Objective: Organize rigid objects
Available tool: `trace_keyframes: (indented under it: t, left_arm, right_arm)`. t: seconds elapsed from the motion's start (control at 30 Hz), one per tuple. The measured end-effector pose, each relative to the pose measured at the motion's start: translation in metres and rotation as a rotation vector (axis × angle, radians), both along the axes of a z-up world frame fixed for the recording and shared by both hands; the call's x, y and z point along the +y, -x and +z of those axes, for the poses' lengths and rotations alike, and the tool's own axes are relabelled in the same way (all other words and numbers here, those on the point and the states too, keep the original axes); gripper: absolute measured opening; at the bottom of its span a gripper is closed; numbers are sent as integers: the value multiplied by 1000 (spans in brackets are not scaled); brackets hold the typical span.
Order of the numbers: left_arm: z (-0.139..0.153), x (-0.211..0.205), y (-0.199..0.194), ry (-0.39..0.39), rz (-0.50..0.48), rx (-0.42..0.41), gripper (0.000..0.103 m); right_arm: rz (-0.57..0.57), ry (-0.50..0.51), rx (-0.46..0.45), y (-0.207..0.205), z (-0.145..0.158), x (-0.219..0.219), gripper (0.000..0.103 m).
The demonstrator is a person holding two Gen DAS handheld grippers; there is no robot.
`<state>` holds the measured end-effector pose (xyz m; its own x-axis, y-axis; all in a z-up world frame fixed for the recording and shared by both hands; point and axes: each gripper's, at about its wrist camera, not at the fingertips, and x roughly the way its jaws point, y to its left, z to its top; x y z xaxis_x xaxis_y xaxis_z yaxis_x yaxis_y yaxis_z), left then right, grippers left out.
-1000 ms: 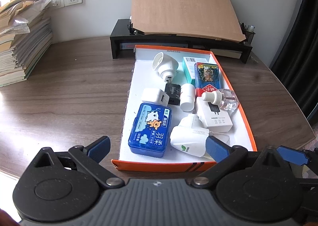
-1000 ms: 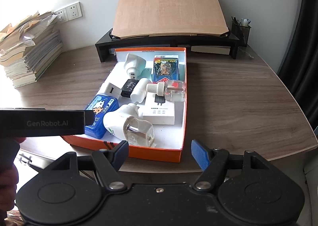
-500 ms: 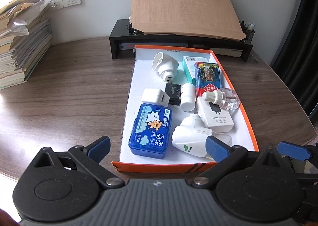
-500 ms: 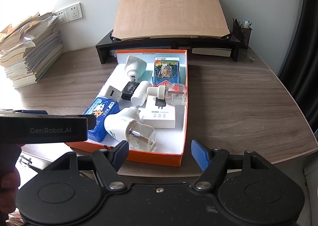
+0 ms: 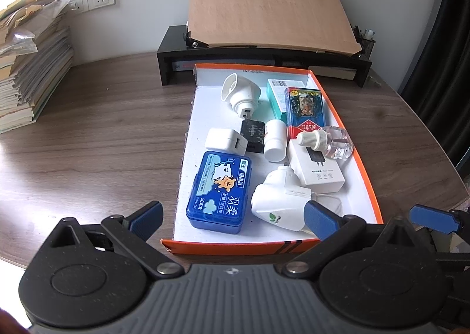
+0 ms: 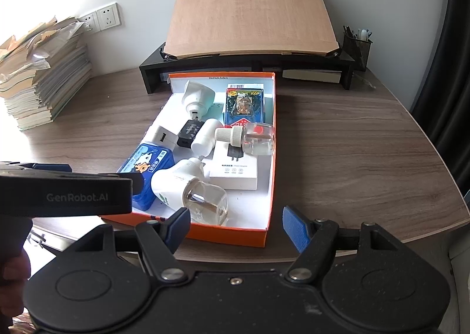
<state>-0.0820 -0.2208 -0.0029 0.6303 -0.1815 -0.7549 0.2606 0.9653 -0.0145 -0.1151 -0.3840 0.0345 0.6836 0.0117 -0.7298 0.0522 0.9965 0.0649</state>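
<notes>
One orange box (image 5: 364, 169) is being kept on the desk (image 5: 97, 134), holding two plug-in diffusers (image 5: 279, 202), two white chargers (image 5: 224, 143), one blue case (image 5: 218, 191) and one card pack (image 5: 305, 109). The left gripper (image 5: 232, 212) and right gripper (image 6: 235, 222) are being held tilted downward before its near edge, jaws spread, nothing gripped.

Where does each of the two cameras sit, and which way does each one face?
Left wrist: on the left gripper, angled down over the orange box's near end; open jaws show.
Right wrist: on the right gripper, beside the box's right near corner; open jaws, the left gripper's body and a hand show.
Shared: the box, the blue case and the wooden desk.
</notes>
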Motion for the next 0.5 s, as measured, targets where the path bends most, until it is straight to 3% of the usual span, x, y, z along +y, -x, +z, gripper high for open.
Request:
trace_keyframes:
  t: [0.5]
  left_arm:
    - [-3,1,-2,0,2,18,103]
  right_arm:
    - [-1,4,3,-2,-1,1,83]
